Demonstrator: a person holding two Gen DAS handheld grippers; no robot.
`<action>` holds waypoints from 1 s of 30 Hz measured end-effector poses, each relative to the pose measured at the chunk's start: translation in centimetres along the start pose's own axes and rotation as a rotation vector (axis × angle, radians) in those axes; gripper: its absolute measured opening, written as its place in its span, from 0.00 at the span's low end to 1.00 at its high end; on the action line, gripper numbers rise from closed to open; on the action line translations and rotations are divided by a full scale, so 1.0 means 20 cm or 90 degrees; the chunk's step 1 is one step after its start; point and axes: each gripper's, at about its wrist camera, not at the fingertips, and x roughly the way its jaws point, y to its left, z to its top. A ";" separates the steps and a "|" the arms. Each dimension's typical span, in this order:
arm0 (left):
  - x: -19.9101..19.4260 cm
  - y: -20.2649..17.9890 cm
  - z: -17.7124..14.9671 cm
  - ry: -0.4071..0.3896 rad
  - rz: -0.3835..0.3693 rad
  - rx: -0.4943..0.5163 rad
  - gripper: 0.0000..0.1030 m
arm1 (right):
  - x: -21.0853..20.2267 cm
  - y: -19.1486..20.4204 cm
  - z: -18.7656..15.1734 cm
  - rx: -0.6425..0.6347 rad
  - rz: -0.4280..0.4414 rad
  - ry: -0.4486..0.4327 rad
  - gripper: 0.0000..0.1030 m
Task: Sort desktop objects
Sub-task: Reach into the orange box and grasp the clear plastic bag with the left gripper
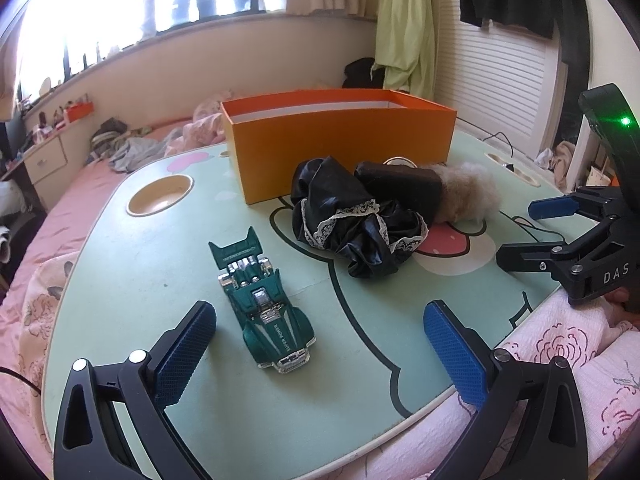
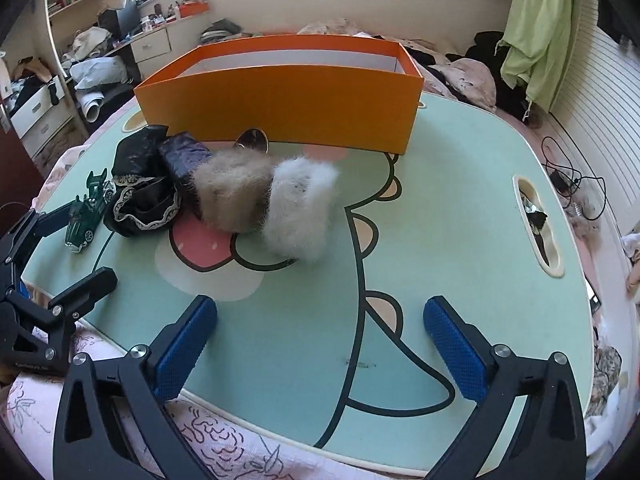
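- The left gripper [image 1: 320,354] hangs low over the near edge of the desk [image 1: 160,280], jaws spread wide and holding nothing. The green toy car [image 1: 262,300] lies flat on the desk just ahead, lined up with the gap between them, so I judge it the likely next pick.
- The right gripper [image 2: 320,350] points down at a bare stretch of the desk, jaws spread as wide as they go, with nothing between them. It looks ready to reach rather than carry.
- The orange box [image 2: 280,96] stands open at the far side, presumably where things are to be sorted. Its floor cannot be seen from here.
- Heaped against the box front lie a black lace-trimmed cloth [image 2: 140,196], a dark pouch-like thing [image 2: 186,160], a beige fluffy piece [image 2: 232,190] and a white fluffy piece [image 2: 300,212], all touching. What they are exactly I cannot tell.
- A round metal rim [image 2: 252,140] pokes out behind the heap.
- The heap stands between the car and the box, so a carry would have to clear it.
- The desk sits on a bed with pink bedding [image 1: 60,216].
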 end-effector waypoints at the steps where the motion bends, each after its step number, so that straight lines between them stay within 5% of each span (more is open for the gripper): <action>1: 0.00 0.00 0.01 0.006 0.003 -0.001 1.00 | 0.00 0.00 0.00 0.000 0.001 -0.001 1.00; 5: -0.13 0.06 0.11 -0.040 0.012 -0.018 0.98 | 0.00 0.00 0.00 0.002 0.004 -0.005 1.00; 10: -0.24 0.10 0.51 -0.087 0.019 -0.003 0.85 | 0.00 0.00 0.01 0.004 0.002 -0.007 1.00; 12: -0.14 0.12 0.70 -0.028 0.017 -0.001 0.70 | 0.00 0.01 0.01 0.004 0.002 -0.007 1.00; 16: 0.23 0.19 0.97 0.118 -0.015 -0.011 0.05 | 0.00 0.01 0.01 0.005 0.002 -0.008 1.00; 21: 0.60 0.22 1.03 0.254 0.071 0.018 0.07 | 0.00 0.00 0.00 0.006 0.005 -0.012 1.00; 23: 0.65 0.22 1.02 0.279 0.087 0.025 0.33 | 0.00 -0.01 0.00 0.007 0.007 -0.014 1.00; 24: 0.68 0.21 1.01 0.282 0.096 0.030 0.37 | 0.00 -0.01 0.00 0.007 0.008 -0.015 1.00; 30: 0.80 0.13 0.99 0.314 0.167 0.107 0.36 | 0.00 -0.02 0.00 0.009 0.008 -0.019 1.00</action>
